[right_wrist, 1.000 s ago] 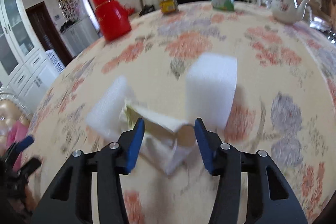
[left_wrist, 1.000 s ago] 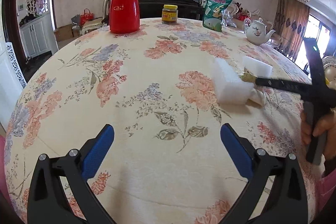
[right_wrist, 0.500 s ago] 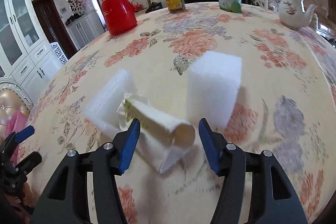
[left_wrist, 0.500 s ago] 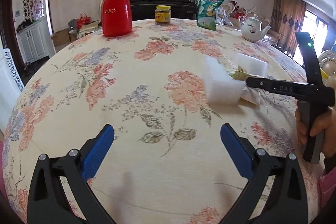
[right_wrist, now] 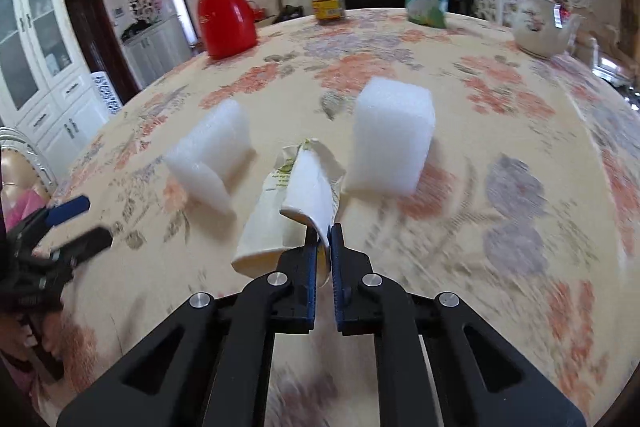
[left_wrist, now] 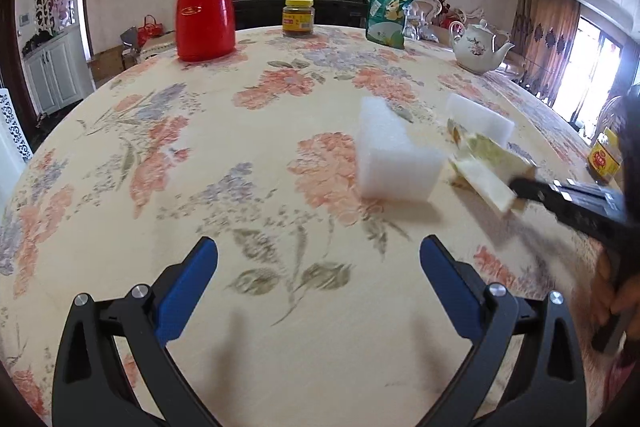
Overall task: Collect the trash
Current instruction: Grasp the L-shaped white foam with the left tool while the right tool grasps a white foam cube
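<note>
A crushed white paper cup [right_wrist: 296, 195] with green print lies between two white foam blocks [right_wrist: 212, 155] [right_wrist: 394, 139] on the floral table [right_wrist: 500, 131]. My right gripper [right_wrist: 324, 231] is closing its jaws on the cup's rim, and the blue pads pinch the paper. In the left wrist view the cup [left_wrist: 484, 167] sits at the right gripper's [left_wrist: 516, 185] tip, right of the larger foam block [left_wrist: 392, 163]. My left gripper [left_wrist: 318, 251] hangs open over bare tablecloth, with nothing between its fingers, well short of the foam.
A red thermos [left_wrist: 205, 11], a yellow-lidded jar [left_wrist: 298, 19], a green snack bag [left_wrist: 394, 9] and a white teapot [left_wrist: 478, 47] stand along the far side. A yellow box [left_wrist: 604, 159] sits at the right edge. A hand holds the right gripper's handle.
The right gripper went from open around the cup to shut on its rim and pulled back a little. The left gripper shifted slightly towards the foam blocks and stayed open.
</note>
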